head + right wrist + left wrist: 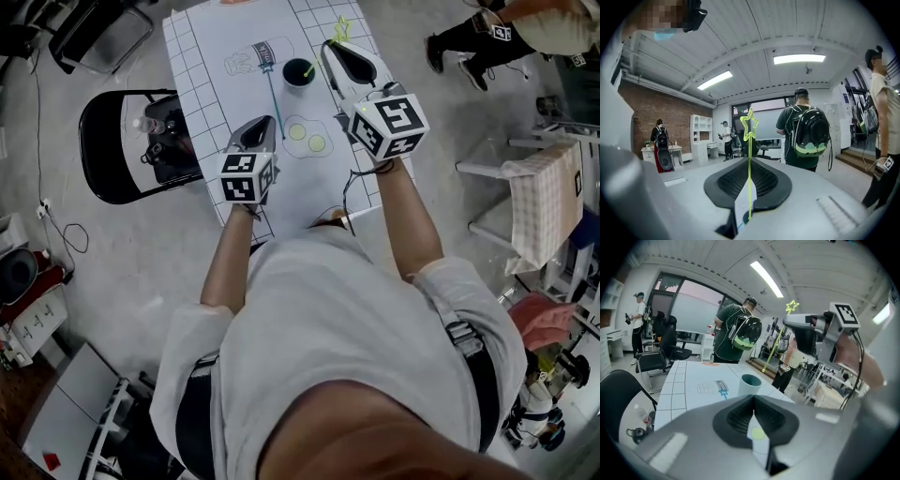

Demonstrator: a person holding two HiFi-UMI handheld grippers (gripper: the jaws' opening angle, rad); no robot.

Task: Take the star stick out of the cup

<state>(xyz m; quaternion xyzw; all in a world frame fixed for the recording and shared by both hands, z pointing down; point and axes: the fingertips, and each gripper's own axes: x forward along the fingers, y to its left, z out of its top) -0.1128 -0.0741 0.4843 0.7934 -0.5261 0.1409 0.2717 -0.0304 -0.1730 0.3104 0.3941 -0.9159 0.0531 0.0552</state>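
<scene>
**Star stick clear of the cup, pinched in the right gripper**

The right gripper has its jaws pressed onto the star stick, a thin yellow-green rod with an outlined star at its top. In the right gripper view the rod runs up the seam between the two dark pads. The star stands above the tips and the lower end hangs below them.

In the left gripper view the stick slants, with the star toward 1 o'clock and the lower end toward 7 o'clock. That lower end hangs in the air above the cup's rim, a little to its 2 o'clock side, and not inside it.

The cup is dark teal and stands upright toward the far end of the white gridded table. In the head view it sits at about 8 o'clock from the right gripper's tips.

The left gripper has its jaws pressed together with nothing between them. It is held over the table at about 7 o'clock from the cup, apart from it and pointing its way.

A printed drawing of fried eggs lies on the table at 6 o'clock from the cup, between the two grippers. A black chair stands at 9 o'clock from the table.
</scene>
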